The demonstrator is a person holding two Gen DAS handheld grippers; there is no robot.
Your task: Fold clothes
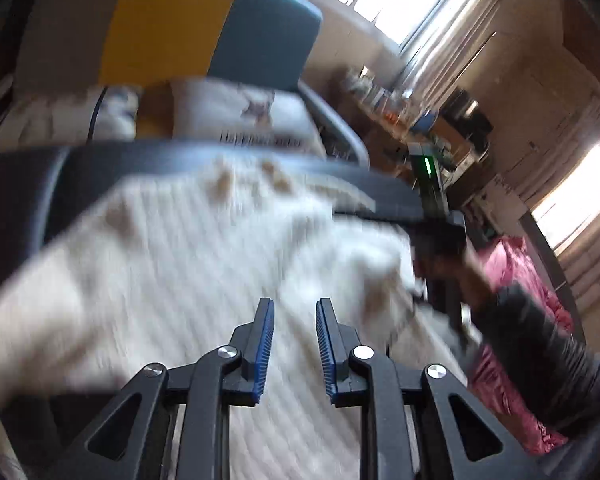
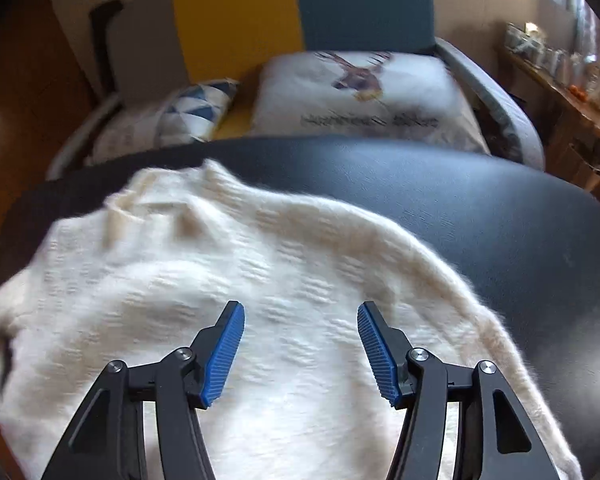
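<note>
A cream knitted sweater (image 2: 292, 272) lies spread on a black table (image 2: 480, 208), its fuzzy edge curving to the right. My right gripper (image 2: 301, 312) hovers low over its middle, open wide with nothing between the blue pads (image 2: 226, 352). In the blurred left wrist view the same sweater (image 1: 172, 248) fills the centre. My left gripper (image 1: 295, 308) is above it, open by a narrow gap, with no cloth between the fingers. At the sweater's right side a person's hand (image 1: 452, 268) in a dark sleeve holds the other tool.
Behind the table is a sofa with yellow (image 1: 168, 24) and teal (image 2: 364, 4) back cushions, a deer-print pillow (image 2: 360, 92) and a blue triangle pillow (image 2: 196, 112). A pink cloth (image 1: 516, 272) lies to the right. A cluttered wooden shelf (image 2: 560, 76) runs along the right wall.
</note>
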